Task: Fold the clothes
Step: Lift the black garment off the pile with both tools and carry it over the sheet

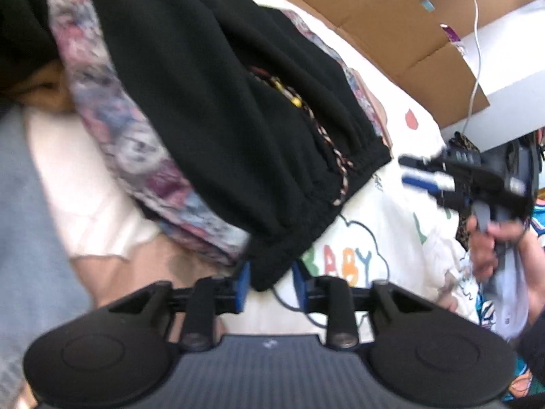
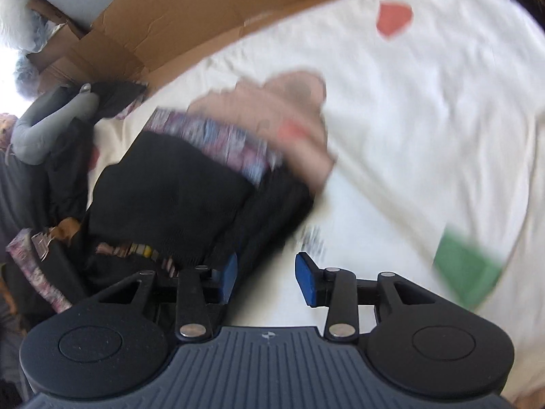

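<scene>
**Both Claws Parted Over the Black Garment**

The black knit garment [image 1: 218, 109] – soft, with a gathered elastic hem and one braided drawcord [image 1: 327, 143] – lay folded atop a patterned purple-blue cloth [image 1: 136, 156] on the cream printed sheet [image 1: 402, 225]. The left gripper [image 1: 270, 283] angled steeply down, blue pads spread, a hem corner lying loosely between them, unpinched. The right gripper [image 2: 265, 277] stood apart too, empty, just right of the garment's edge. Brown cardboard [image 2: 190, 10] lay beyond.

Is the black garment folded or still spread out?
Folded. The black garment lies as a compact doubled layer, gathered waistband and drawcord at one end, atop the patterned clothes on the white blanket.
</scene>
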Motion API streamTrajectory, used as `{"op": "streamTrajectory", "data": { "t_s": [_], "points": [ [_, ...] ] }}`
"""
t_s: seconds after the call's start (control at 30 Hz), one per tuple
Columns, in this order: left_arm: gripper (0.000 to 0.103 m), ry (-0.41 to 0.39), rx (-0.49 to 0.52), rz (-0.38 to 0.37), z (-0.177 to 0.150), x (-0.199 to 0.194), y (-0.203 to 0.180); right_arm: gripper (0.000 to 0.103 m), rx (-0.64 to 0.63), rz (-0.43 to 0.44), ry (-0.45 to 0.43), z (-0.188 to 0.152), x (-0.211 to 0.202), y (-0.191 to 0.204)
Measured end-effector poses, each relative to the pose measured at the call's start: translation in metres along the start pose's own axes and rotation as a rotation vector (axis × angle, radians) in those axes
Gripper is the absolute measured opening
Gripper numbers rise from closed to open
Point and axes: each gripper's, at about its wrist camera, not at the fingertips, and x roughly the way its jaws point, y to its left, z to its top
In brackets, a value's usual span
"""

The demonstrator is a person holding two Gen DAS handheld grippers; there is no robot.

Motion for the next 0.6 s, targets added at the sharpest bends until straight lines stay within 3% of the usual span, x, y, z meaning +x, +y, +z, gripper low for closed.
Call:
{"op": "streamTrajectory", "data": {
  "t_s": [0.03,0.1,0.33,0.43,0.6],
  "points": [
    [0.047,-0.015,-0.003,0.014,0.0,-0.007,0.005,0.044,0.023,0.017,0.011,-0.011,0.0,-0.001],
    [0.048,-0.042,-0.01,0.038,0.007,-0.016,0.016,0.049,0.064,0.047,0.019,-0.032,0.0,0.002],
    [0.056,-0.133,-0.069,0.1,-0.004,-0.045,0.041,0.05,0.174,0.147,0.076,-0.092,0.002,0.017],
    [0.057,-0.157,-0.102,0.066,0.002,-0.034,0.055,0.05,0.187,0.172,0.111,-0.109,0.006,0.024],
    [0.056,-0.134,-0.204,-0.065,0.008,-0.01,0.073,0.05,0.159,0.182,0.126,-0.122,0.008,0.037]
  ]
}}
